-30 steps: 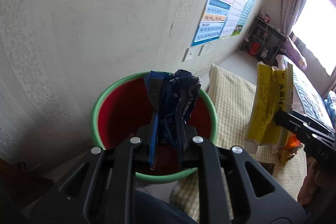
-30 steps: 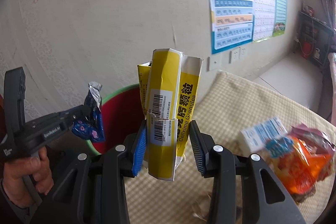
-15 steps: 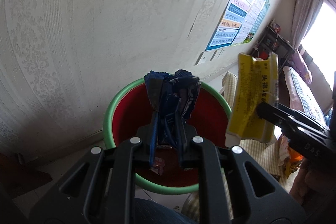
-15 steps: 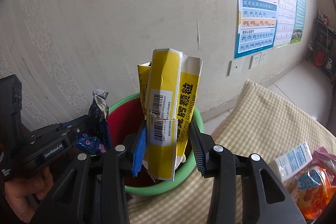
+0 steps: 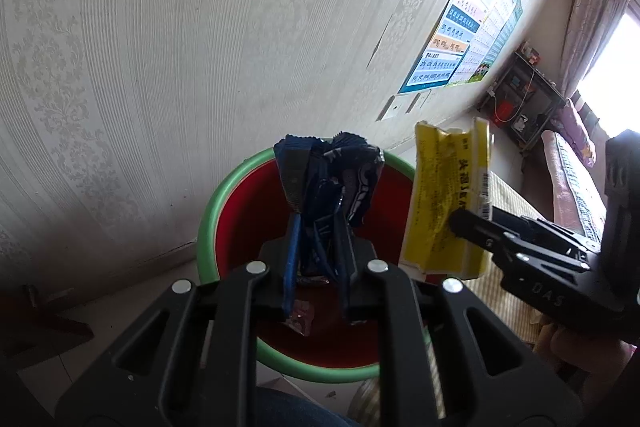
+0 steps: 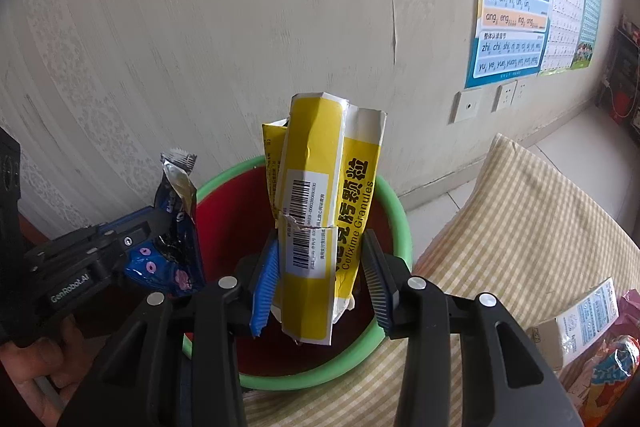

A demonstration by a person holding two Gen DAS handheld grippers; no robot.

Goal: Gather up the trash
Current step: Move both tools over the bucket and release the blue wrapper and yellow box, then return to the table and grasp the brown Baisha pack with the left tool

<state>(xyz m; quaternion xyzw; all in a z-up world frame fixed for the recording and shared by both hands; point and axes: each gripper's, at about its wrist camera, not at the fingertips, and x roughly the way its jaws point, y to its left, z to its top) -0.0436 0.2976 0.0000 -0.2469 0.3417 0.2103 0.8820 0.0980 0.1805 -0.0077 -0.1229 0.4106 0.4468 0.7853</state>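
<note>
The left gripper is clamped tight on a crumpled blue wrapper, held upright over the bin, a red tub with a green rim standing by the wall. Scraps lie on its red floor. Just to the right, the right gripper pinches a torn yellow box above the same bin. More packets lie on the checked cloth at far right.

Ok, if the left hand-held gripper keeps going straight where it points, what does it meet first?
Probably the red inside of the bin, past the blue wrapper it holds; depth is uncertain.
</note>
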